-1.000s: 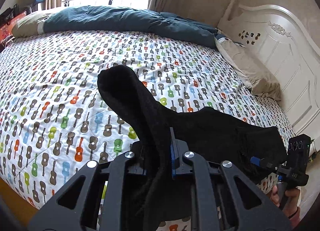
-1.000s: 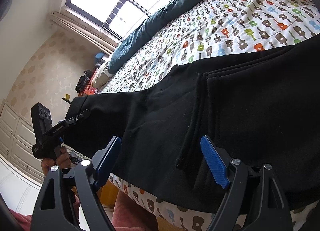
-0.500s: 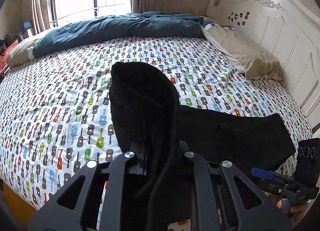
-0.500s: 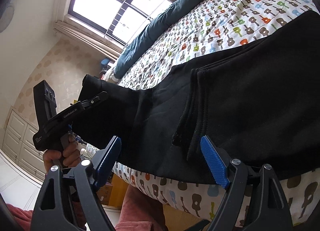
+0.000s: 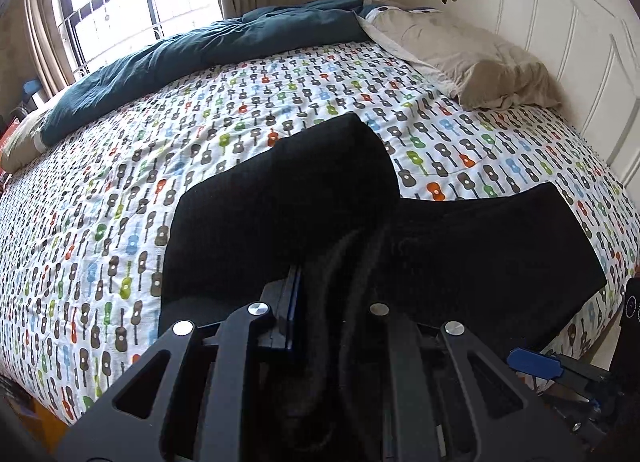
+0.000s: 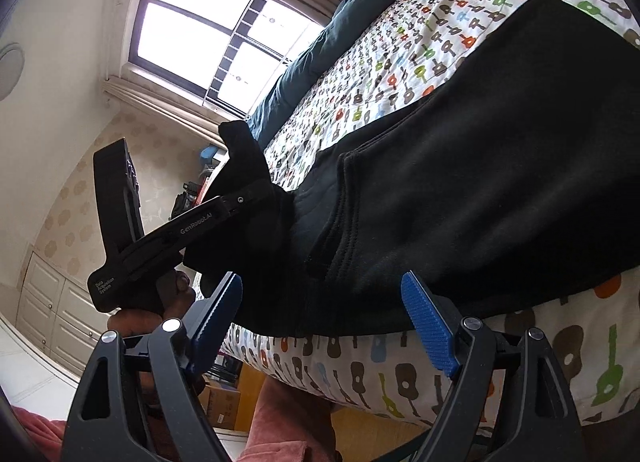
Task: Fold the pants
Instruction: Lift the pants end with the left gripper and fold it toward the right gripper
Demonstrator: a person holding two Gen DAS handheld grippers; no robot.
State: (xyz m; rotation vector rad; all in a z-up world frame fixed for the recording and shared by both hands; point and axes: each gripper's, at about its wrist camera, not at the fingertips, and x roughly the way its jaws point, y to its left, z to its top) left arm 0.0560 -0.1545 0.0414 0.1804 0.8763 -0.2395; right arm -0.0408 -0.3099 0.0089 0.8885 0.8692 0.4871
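Black pants (image 5: pixel 480 246) lie along the near edge of the bed; they also fill the right wrist view (image 6: pixel 480 166). My left gripper (image 5: pixel 320 302) is shut on the leg end of the pants (image 5: pixel 288 198) and holds it lifted and doubled over toward the waist part. It shows from the side in the right wrist view (image 6: pixel 256 198), with black cloth pinched in its tip. My right gripper (image 6: pixel 324 310) is open and empty, its blue pads (image 6: pixel 428 318) just off the bed edge below the pants. It shows in the left wrist view (image 5: pixel 536 362) at the lower right.
The bed has a guitar-print sheet (image 5: pixel 120 190). A dark teal duvet (image 5: pixel 192 62) lies along the far side by the window. A beige pillow (image 5: pixel 472 62) sits against the white headboard (image 5: pixel 560 30). White cabinets (image 6: pixel 44 314) stand at the left.
My left gripper has carried the leg end to the right, toward the waist part, so the pants are doubling over. My right gripper has stayed open and drawn back off the bed edge.
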